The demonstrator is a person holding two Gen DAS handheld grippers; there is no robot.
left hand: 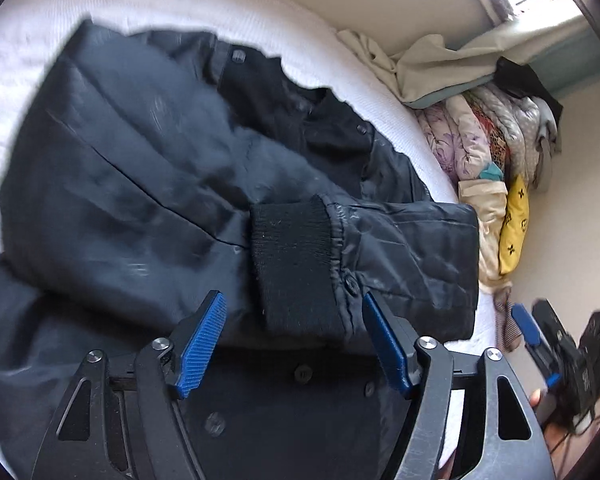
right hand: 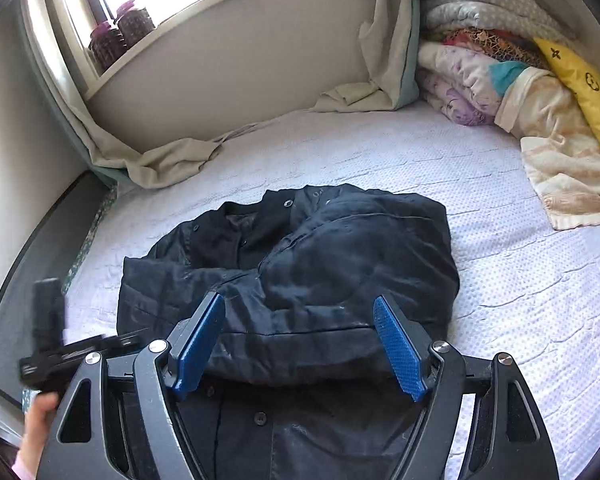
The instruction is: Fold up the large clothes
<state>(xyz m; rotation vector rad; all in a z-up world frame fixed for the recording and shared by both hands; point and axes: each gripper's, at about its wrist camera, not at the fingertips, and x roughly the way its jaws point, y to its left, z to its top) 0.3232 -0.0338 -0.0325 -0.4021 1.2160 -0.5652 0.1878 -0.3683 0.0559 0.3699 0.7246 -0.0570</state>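
A dark navy padded jacket [right hand: 292,264] lies partly folded on the white quilted bedspread [right hand: 520,280], its collar toward 12 o'clock in the right wrist view. One sleeve is laid across the body, and its black ribbed cuff [left hand: 296,264] sits just ahead of the left gripper [left hand: 294,344]. That gripper's blue pads [left hand: 202,340] stand apart over the jacket, with no cloth between them. The right gripper [right hand: 300,344] is likewise spread wide and empty above the jacket's near hem. Bare bedspread runs from 1 to 4 o'clock of the jacket. A stack of folded bedding [right hand: 480,76] and a yellow cushion [right hand: 580,92] fill the corner at 1 o'clock. A beige curtain [right hand: 160,164] drapes onto the bed's edge at 10 o'clock, under the window ledge.
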